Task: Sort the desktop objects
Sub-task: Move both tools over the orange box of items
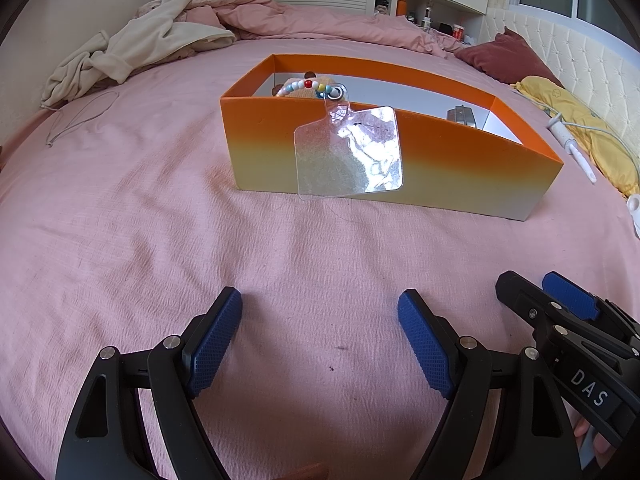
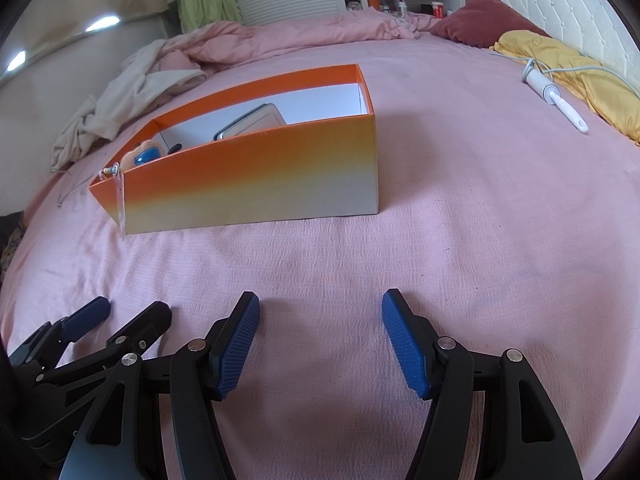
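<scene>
Grippers, two of them, hover over a pink bedsheet [image 1: 160, 208] with one orange box ahead of me.

My left gripper [image 1: 320, 344] and my right gripper [image 2: 320, 344] sit side by side, each with its blue pads spread apart and nothing between them. One orange box [image 1: 440, 160] stands on the sheet, well apart from both grippers, straight ahead in the left view and ahead toward the left in the right view. One clear plastic card [image 1: 348, 152] hangs down the outside of the box's near wall, joined to one string of coloured beads [image 1: 308, 86] that loops over the rim. Inside the box I count one plush toy [image 2: 144, 152] at the left end and one grey flat device [image 2: 256, 122] leaning near the middle.
</scene>
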Available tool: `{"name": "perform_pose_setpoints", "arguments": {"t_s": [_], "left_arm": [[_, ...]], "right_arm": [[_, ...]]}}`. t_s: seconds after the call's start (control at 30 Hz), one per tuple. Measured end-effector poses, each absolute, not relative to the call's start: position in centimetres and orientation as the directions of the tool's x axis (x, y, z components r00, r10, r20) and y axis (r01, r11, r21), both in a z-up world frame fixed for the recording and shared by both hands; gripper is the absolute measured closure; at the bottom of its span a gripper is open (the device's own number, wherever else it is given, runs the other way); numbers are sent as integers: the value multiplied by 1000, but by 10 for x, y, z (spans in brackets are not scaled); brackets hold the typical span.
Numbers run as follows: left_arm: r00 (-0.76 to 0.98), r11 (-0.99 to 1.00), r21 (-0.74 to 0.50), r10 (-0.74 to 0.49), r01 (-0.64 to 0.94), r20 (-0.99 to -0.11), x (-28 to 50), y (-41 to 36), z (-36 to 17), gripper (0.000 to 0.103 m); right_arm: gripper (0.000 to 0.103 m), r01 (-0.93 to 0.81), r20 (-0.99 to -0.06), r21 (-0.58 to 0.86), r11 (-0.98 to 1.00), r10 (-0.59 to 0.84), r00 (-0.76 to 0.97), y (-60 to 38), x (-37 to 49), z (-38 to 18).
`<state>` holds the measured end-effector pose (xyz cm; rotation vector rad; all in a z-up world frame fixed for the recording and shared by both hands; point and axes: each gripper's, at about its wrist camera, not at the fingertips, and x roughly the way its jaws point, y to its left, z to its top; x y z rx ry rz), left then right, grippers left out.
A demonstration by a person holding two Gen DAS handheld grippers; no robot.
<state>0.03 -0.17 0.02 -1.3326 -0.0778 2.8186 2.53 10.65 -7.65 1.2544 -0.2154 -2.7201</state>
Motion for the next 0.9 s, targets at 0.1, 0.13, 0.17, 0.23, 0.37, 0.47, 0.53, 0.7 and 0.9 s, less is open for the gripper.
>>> {"name": "perform_pose_setpoints", "arguments": {"t_s": [0.1, 0.13, 0.17, 0.23, 0.37, 0.47, 0.53, 0.7, 0.9], "left_arm": [[-631, -998, -58, 46, -1, -774, 1, -6, 1, 23], [-630, -998, -59, 47, -1, -775, 1, -9, 1, 22], [-630, -998, -60, 47, -1, -775, 2, -13, 1, 23], [-629, -998, -60, 48, -2, -776, 4, -16, -1, 23], [-625, -998, -58, 48, -5, -779, 3, -18, -1, 23], [-619, -999, -51, 47, -11, -784, 1, -17, 1, 23], [-611, -999, -49, 53, -23, -790, 1, -15, 3, 22], [-617, -988, -155, 128, -11, -777, 1, -32, 17, 22], [-703, -978, -202, 176, -47, -689, -16, -52, 78, 23]], "right_arm": [[39, 65, -743, 189, -980, -186, -642, 106, 25, -77], [39, 65, -743, 190, -980, -187, -642, 106, 25, -77], [39, 65, -743, 190, -980, -187, -642, 106, 25, -77], [39, 65, -744, 192, -979, -188, -642, 106, 25, -77], [39, 65, -743, 193, -979, -189, -642, 107, 25, -77], [38, 67, -742, 196, -978, -192, -642, 109, 24, -79], [38, 67, -743, 198, -978, -195, -641, 110, 23, -75], [39, 62, -738, 196, -979, -189, -647, 112, 25, -68], [43, 35, -636, 327, -944, -247, -731, 142, 24, -32]]}}
